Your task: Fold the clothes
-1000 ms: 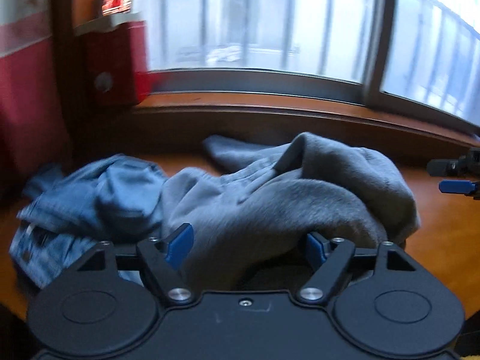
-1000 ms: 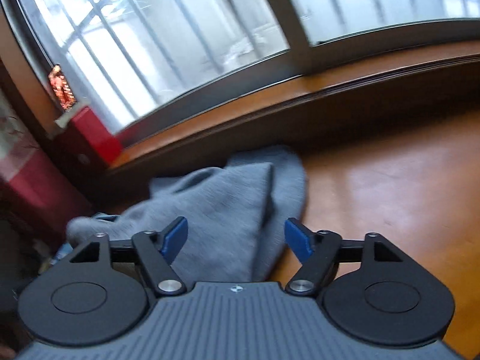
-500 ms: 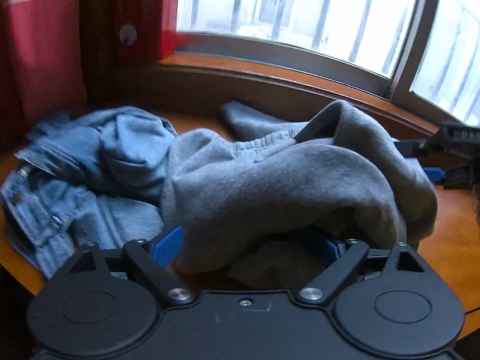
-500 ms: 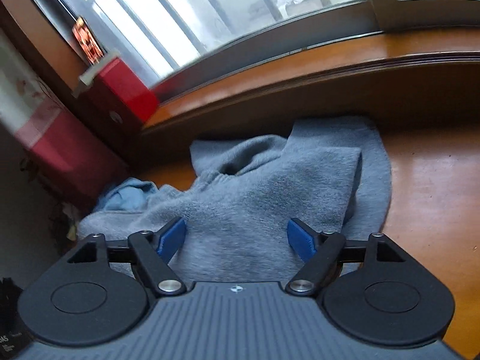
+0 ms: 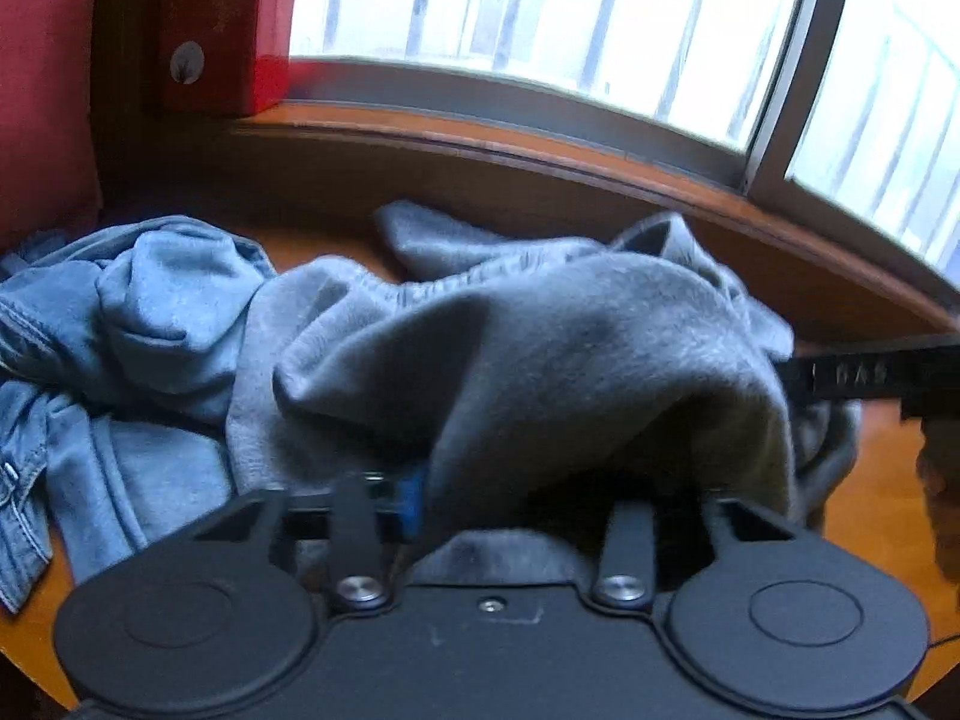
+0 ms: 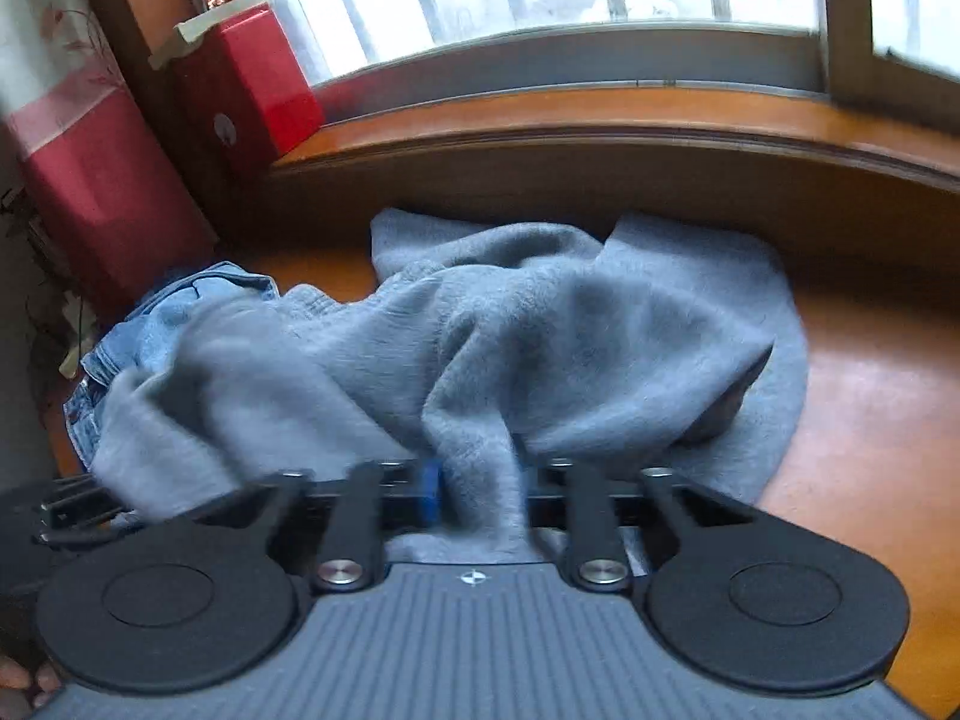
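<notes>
The jaws of both grippers were closing on the near edge of the grey fleece garment (image 6: pixel 576 324): the right gripper (image 6: pixel 477 489) had a narrow ridge of fleece pinched between its blue pads, and the left gripper (image 5: pixel 534 492) had bunched cloth between its pads, one pad being hidden under the fabric. Beyond the grippers the grey fleece garment lay in a crumpled heap on the wooden table (image 6: pixel 888 396), no fold yet made, so the task appeared barely begun. To the left of the heap a rumpled denim garment (image 5: pixel 114 324) waited unfolded, and behind it stood a red box (image 6: pixel 252 84) on the window sill.

Plain grey garment (image 6: pixel 600 324), faded blue denim (image 5: pixel 120 312), red box (image 6: pixel 252 78).
</notes>
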Available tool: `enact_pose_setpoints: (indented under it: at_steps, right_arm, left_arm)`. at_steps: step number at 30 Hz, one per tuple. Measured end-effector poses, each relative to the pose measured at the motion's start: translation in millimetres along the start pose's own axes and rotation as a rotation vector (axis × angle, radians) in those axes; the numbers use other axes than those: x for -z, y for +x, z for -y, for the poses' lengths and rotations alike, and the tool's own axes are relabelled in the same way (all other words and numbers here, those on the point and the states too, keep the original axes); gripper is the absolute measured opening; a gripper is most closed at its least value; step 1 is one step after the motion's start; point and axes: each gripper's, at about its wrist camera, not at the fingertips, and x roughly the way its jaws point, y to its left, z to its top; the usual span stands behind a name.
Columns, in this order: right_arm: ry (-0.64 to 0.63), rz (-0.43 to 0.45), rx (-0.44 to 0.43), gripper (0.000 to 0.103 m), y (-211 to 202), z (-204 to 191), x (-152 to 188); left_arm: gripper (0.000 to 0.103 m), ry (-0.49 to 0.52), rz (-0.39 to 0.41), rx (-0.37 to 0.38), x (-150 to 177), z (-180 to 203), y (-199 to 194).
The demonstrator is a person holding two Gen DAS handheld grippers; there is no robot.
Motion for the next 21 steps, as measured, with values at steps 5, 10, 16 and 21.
enact_pose_setpoints:
  at_steps: [5,10,16,21]
  right_arm:
    - [0.021,0.224,-0.110,0.011,-65.5,-2.8,-5.7]
    - [0.096,0.454,-0.122,0.011,-151.1,13.5,-1.2]
    - [0.254,0.656,0.109,0.013,-223.9,64.9,45.8]
    - [0.414,0.292,0.513,0.052,-187.0,133.9,103.1]
  left_arm:
    - [0.025,0.051,0.111,0.027,-23.1,14.5,-25.6]
    - [0.025,0.213,0.286,0.109,-56.2,64.5,-56.9]
    - [0.064,0.435,0.315,0.252,-57.8,153.1,-39.8]
    - [0.072,0.474,0.184,0.271,-31.0,181.8,-13.3]
